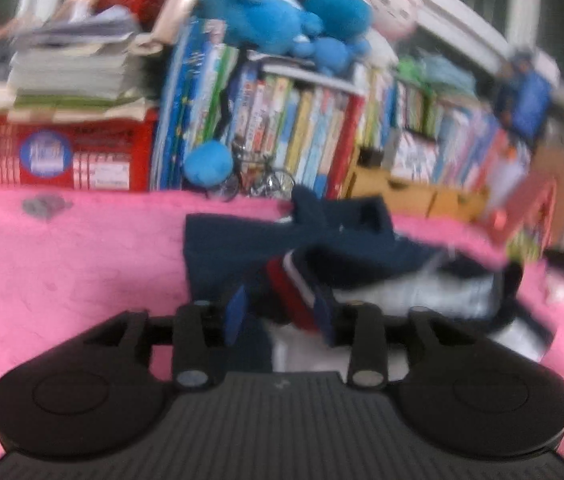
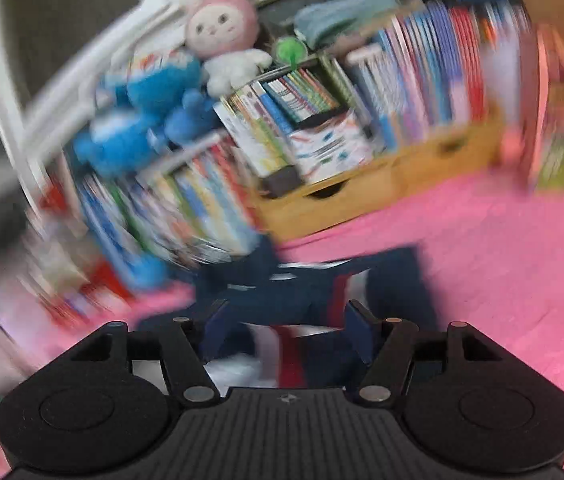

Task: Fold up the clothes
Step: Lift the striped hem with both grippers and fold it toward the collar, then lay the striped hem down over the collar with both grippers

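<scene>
My left gripper (image 1: 282, 316) pinches navy garment (image 1: 241, 248) over pink surface (image 1: 61, 272) — right gripper (image 2: 288, 332) spread wide, garment between fingers.

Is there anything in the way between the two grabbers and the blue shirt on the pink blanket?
Nothing visible is in the way. The navy garment lies right in front of the left gripper, with its striped edge between the fingers. The right gripper is also right over the cloth. Only the pink blanket surrounds it.
</scene>
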{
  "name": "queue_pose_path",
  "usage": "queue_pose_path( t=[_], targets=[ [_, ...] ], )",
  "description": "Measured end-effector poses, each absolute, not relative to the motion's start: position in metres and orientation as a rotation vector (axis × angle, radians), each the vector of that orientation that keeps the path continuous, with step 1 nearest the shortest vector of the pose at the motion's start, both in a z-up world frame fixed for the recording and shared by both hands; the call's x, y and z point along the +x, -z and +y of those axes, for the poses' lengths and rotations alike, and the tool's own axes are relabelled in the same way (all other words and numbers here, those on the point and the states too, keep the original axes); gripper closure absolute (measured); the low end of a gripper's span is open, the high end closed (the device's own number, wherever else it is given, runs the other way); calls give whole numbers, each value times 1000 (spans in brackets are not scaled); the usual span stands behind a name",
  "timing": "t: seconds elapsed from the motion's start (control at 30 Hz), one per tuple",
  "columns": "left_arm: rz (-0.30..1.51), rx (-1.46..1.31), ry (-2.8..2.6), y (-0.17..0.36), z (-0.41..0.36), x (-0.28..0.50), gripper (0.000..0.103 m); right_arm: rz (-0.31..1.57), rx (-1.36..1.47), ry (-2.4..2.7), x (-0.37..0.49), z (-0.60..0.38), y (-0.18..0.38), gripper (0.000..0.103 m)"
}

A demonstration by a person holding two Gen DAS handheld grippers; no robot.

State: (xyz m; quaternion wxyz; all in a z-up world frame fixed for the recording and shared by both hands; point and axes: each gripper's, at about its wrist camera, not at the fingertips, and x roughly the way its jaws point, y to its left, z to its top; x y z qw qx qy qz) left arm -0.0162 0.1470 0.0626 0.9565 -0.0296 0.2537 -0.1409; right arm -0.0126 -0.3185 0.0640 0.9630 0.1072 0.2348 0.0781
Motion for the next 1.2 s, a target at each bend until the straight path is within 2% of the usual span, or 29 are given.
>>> queue_pose_path(
  t=[0.1,0.2,0.43,0.5,0.6,0.7,0.8,0.87,0.97,1.03,1.1,1.17,1.2],
  targets=[
    [515,94,363,-55,135,-20,37,489,-170,-93,-12,-296,-52,37],
    [504,152,416,-47,122,-15,25,511,-405,-117,-7,-269,-32,35],
    [532,164,370,-43,105,37,24,523,-556,-169,32,-236,-14,31],
    [535,52,314,-50,119,58,24,509,-429,-130,50,-251,-24,20],
    [538,-132,233,-59,145,81,25,514,-131,-178,60,-291,-36,17],
    [513,-188,283,-65,160,79,24,512,169,-222,70,-331,-48,15],
    [519,-136,385,-60,157,75,15,519,102,-240,77,-319,-39,12],
    [541,-77,417,-52,149,77,14,526,3,-248,81,-304,-31,12],
    [586,-68,365,-35,139,94,14,533,-145,-258,87,-282,-17,14],
    [602,-116,340,-25,137,102,17,544,-150,-244,99,-271,-8,19],
    [616,-160,316,-16,136,110,29,567,-97,-249,109,-269,0,34],
    [621,-161,302,-10,132,111,31,597,-53,-264,115,-268,10,46],
    [623,-155,296,-8,129,110,40,600,-46,-266,114,-266,13,53]
  ],
)
